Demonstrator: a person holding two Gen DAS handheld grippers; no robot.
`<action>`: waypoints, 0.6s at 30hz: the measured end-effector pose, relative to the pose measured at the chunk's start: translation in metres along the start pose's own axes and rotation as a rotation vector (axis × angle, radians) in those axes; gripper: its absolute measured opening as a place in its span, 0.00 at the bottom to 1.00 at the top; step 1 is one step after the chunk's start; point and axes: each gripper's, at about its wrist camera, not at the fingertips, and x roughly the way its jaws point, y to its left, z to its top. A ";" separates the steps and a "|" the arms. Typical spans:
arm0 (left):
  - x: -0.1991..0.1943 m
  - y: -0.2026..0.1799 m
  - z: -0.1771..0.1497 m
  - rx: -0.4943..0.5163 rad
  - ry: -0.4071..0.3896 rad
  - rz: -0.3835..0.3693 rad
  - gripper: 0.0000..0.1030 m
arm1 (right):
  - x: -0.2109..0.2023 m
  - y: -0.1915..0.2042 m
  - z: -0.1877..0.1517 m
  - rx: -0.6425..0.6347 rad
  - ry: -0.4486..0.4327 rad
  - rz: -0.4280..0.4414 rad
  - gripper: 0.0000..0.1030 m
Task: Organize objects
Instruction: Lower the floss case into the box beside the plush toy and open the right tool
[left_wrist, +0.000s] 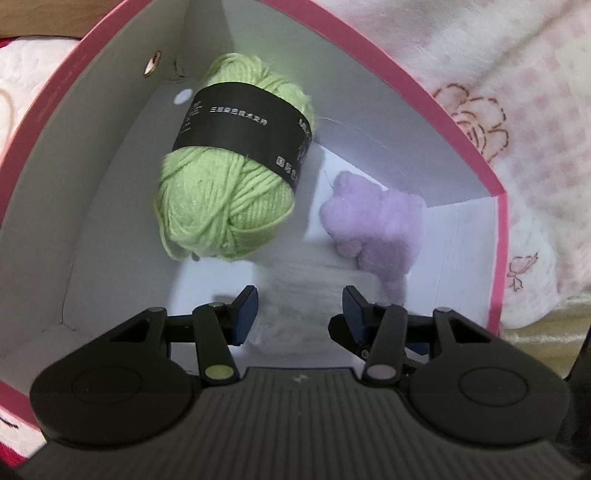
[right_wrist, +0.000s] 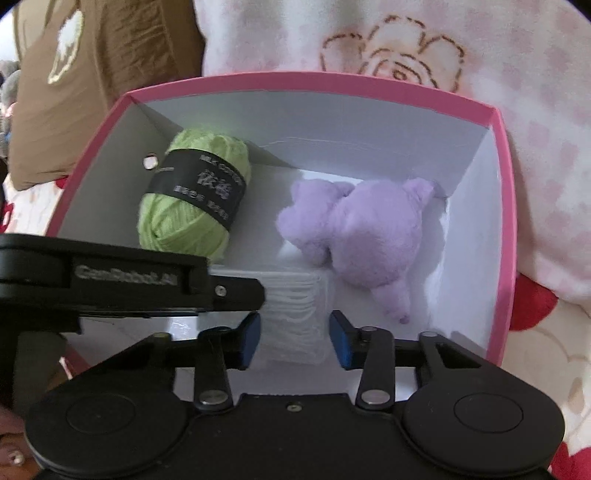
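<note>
Yarn (right_wrist: 192, 199), green with a black band, lies at the left of the pink box (right_wrist: 504, 206); a white skein (right_wrist: 295, 314) sits at the box's near middle, the left tongs (left_wrist: 299, 308) and right tongs (right_wrist: 294, 338) both clenched on it; a lilac plush toy (right_wrist: 365, 236) lies at the box's right.

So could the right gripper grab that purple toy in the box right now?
Probably not yet: the right gripper is shut on the white yarn. The purple toy lies uncovered just beyond it in the box, so after letting go, likely yes.
</note>
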 end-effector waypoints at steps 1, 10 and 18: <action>0.000 0.000 0.000 0.003 0.002 0.005 0.47 | 0.000 -0.002 -0.001 0.020 -0.001 -0.001 0.41; 0.001 0.001 -0.007 -0.061 -0.053 0.040 0.31 | -0.017 0.001 -0.002 -0.047 -0.052 -0.036 0.41; 0.005 -0.006 -0.014 -0.106 -0.053 0.067 0.31 | -0.024 0.008 -0.006 -0.176 -0.016 -0.051 0.41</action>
